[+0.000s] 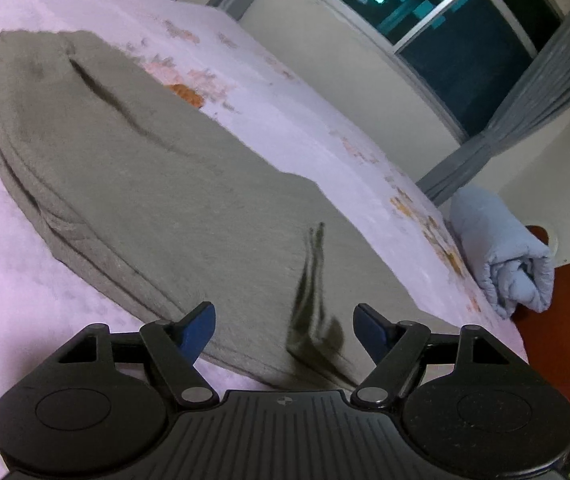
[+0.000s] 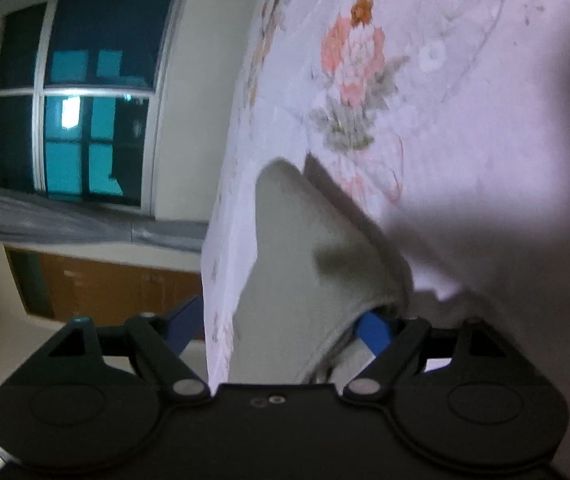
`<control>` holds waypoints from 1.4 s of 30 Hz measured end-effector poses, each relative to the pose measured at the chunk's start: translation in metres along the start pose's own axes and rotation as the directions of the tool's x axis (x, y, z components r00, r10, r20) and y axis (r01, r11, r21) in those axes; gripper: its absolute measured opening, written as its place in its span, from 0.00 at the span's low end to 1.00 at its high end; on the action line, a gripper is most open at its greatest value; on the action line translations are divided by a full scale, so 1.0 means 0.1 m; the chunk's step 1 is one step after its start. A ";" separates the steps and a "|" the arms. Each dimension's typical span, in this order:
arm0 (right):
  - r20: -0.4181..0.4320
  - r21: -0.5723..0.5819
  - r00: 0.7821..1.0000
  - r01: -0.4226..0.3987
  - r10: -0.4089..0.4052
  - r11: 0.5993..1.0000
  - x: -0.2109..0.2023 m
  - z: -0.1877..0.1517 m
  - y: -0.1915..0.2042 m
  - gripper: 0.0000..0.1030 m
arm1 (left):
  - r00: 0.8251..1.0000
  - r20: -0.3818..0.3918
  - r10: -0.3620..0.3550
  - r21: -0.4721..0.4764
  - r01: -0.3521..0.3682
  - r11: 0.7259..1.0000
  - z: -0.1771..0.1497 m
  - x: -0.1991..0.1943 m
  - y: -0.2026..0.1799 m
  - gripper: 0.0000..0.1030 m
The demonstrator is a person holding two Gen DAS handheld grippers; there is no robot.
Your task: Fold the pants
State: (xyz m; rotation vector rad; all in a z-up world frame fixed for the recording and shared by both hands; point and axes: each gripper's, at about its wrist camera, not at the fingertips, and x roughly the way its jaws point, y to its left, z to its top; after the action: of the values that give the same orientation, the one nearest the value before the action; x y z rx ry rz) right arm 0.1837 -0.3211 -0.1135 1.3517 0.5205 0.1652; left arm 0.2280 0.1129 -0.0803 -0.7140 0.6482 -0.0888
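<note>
The grey pants (image 1: 157, 184) lie folded lengthwise on the pink floral bed sheet (image 1: 25, 300), reaching from the near edge to the far left. My left gripper (image 1: 285, 330) hovers open over their near end. Nothing sits between its blue pads (image 1: 201, 328), and a dark raised crease (image 1: 311, 300) stands just ahead. In the rolled right wrist view, my right gripper (image 2: 279, 328) is open around a grey end of the pants (image 2: 305, 260). Its right blue pad (image 2: 373, 332) is tucked under the cloth's hem. The left pad (image 2: 185, 322) is partly hidden behind the sheet's edge.
A rolled light-blue blanket (image 1: 501, 256) lies at the bed's right edge. Beyond the bed are a dark window (image 1: 465, 40) with grey curtains (image 1: 525, 120) and a cream wall. Wooden furniture (image 2: 117, 284) shows in the right wrist view past the bed edge.
</note>
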 end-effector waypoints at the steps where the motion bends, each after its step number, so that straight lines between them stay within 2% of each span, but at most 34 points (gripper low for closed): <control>1: 0.023 -0.005 1.000 0.008 -0.008 1.000 -0.02 0.02 -0.01 0.67 | 1.000 -0.001 -0.006 -0.015 0.006 1.000 0.02 0.02 0.02 0.74; 3: 0.037 0.032 0.999 0.025 -0.026 0.999 0.00 0.03 -0.12 0.53 | 1.000 -0.003 -0.010 -0.012 0.010 1.000 0.02 0.02 0.02 0.74; 4: 0.029 0.036 0.999 0.021 -0.022 0.999 -0.01 0.04 -0.15 0.52 | 1.000 -0.005 -0.013 -0.007 0.012 1.000 0.02 0.02 0.03 0.74; 5: 0.022 0.009 0.999 0.027 -0.027 1.000 -0.03 0.04 -0.14 0.47 | 1.000 -0.005 -0.017 -0.004 0.017 1.000 0.02 0.02 0.03 0.74; 6: 0.029 -0.028 0.999 0.039 -0.038 0.999 -0.06 0.04 -0.11 0.46 | 1.000 -0.007 -0.021 0.001 0.021 1.000 0.02 0.01 0.03 0.74; 7: 0.033 -0.050 0.999 0.033 -0.031 0.998 -0.12 0.02 -0.09 0.47 | 1.000 -0.006 -0.022 0.012 0.022 1.000 0.02 -0.01 0.02 0.74; 8: 0.021 -0.056 0.999 0.031 -0.030 0.998 -0.15 0.01 -0.07 0.56 | 1.000 -0.003 -0.020 0.025 0.020 0.999 0.01 -0.03 0.01 0.74; 9: 0.001 -0.086 0.999 0.040 -0.040 0.995 -0.17 -0.02 -0.03 0.72 | 1.000 -0.001 -0.018 0.038 0.018 0.999 0.02 -0.04 0.00 0.74; 10: -0.018 -0.130 0.999 0.037 -0.039 0.991 -0.20 -0.07 0.04 0.76 | 1.000 0.003 -0.013 0.057 0.013 0.998 0.01 -0.06 -0.01 0.74; 13: -0.078 -0.220 0.997 -0.044 0.027 0.975 -0.21 -0.25 0.29 0.76 | 1.000 0.019 0.008 0.112 -0.010 0.994 0.02 -0.11 -0.09 0.74; 20: -0.162 -0.145 0.977 -0.166 0.142 0.976 0.19 -0.31 0.45 0.75 | 0.995 0.046 0.085 0.210 -0.093 0.973 0.05 -0.25 -0.21 0.74; 21: -0.159 -0.148 0.982 -0.123 0.099 0.981 0.27 -0.30 0.41 0.76 | 0.994 0.047 0.094 0.223 -0.102 0.969 0.05 -0.27 -0.21 0.74; 22: -0.156 -0.142 0.988 -0.035 0.012 0.989 0.33 -0.28 0.32 0.75 | 0.993 0.049 0.103 0.226 -0.111 0.968 0.05 -0.28 -0.20 0.74; 23: -0.180 -0.101 0.983 0.020 -0.038 0.995 0.42 -0.25 0.18 0.62 | 0.993 0.047 0.109 0.226 -0.117 0.967 0.05 -0.29 -0.19 0.74; 24: -0.181 -0.083 0.983 0.019 -0.034 0.996 0.43 -0.22 0.10 0.56 | 0.993 0.045 0.112 0.222 -0.119 0.968 0.05 -0.30 -0.17 0.74; 25: -0.188 -0.084 0.982 0.018 -0.033 0.996 0.42 -0.19 0.11 0.57 | 0.992 0.046 0.116 0.221 -0.123 0.967 0.06 -0.31 -0.15 0.74; 26: -0.196 -0.083 0.980 0.012 -0.028 0.996 0.38 -0.18 0.16 0.63 | 0.992 0.050 0.119 0.223 -0.127 0.966 0.06 -0.33 -0.13 0.74; 27: -0.184 -0.100 0.983 -0.018 -0.001 0.995 0.31 -0.17 0.26 0.77 | 0.991 0.053 0.123 0.227 -0.132 0.965 0.06 -0.34 -0.11 0.74; 29: -0.137 -0.168 0.989 -0.077 0.054 0.983 0.16 -0.19 0.42 0.86 | 0.991 0.050 0.127 0.222 -0.135 0.966 0.06 -0.34 -0.08 0.74; 31: -0.158 -0.163 0.985 -0.091 0.065 0.982 0.21 -0.17 0.40 0.85 | 0.990 0.045 0.133 0.221 -0.140 0.965 0.06 -0.34 -0.05 0.74; 32: -0.174 -0.146 0.985 -0.034 0.008 0.989 0.29 -0.15 0.31 0.83 | 0.990 0.043 0.135 0.221 -0.142 0.965 0.06 -0.34 -0.04 0.74; 33: -0.193 -0.145 0.980 0.018 -0.046 0.989 0.37 -0.14 0.21 0.68 | 0.990 0.041 0.136 0.219 -0.142 0.965 0.07 -0.35 -0.02 0.74; 34: -0.199 -0.146 0.978 0.040 -0.069 0.988 0.41 -0.13 0.17 0.65 | 0.990 0.045 0.134 0.210 -0.141 0.967 0.08 -0.39 0.01 0.74; 35: -0.198 -0.146 0.978 0.031 -0.060 0.989 0.37 -0.11 0.21 0.71 | 0.991 0.055 0.126 0.196 -0.134 0.971 0.12 -0.44 0.06 0.74; 36: -0.188 -0.164 0.981 0.013 -0.045 0.986 0.32 -0.10 0.29 0.80 | 0.990 0.067 0.124 0.178 -0.134 0.975 0.16 -0.49 0.14 0.74; 37: -0.153 -0.224 0.988 -0.002 -0.033 0.975 0.23 -0.11 0.43 0.85 | 0.988 0.085 0.133 0.154 -0.144 0.977 0.24 -0.55 0.25 0.74; 39: -0.126 -0.330 0.991 -0.006 -0.038 0.944 0.16 -0.15 0.65 0.89 | 0.983 0.116 0.139 0.064 -0.147 0.987 0.42 -0.64 0.57 0.75; 42: -0.144 -0.381 0.989 -0.044 -0.013 0.924 0.15 -0.20 0.83 0.89 | 0.987 0.127 0.103 -0.138 -0.086 0.987 0.71 -0.65 1.16 0.75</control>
State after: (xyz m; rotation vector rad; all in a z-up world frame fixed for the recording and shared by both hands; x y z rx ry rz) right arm 0.2031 -0.2789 -0.0400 0.9640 0.5656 0.3619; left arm 0.2006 0.2609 -0.0796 -0.8081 0.5622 0.0899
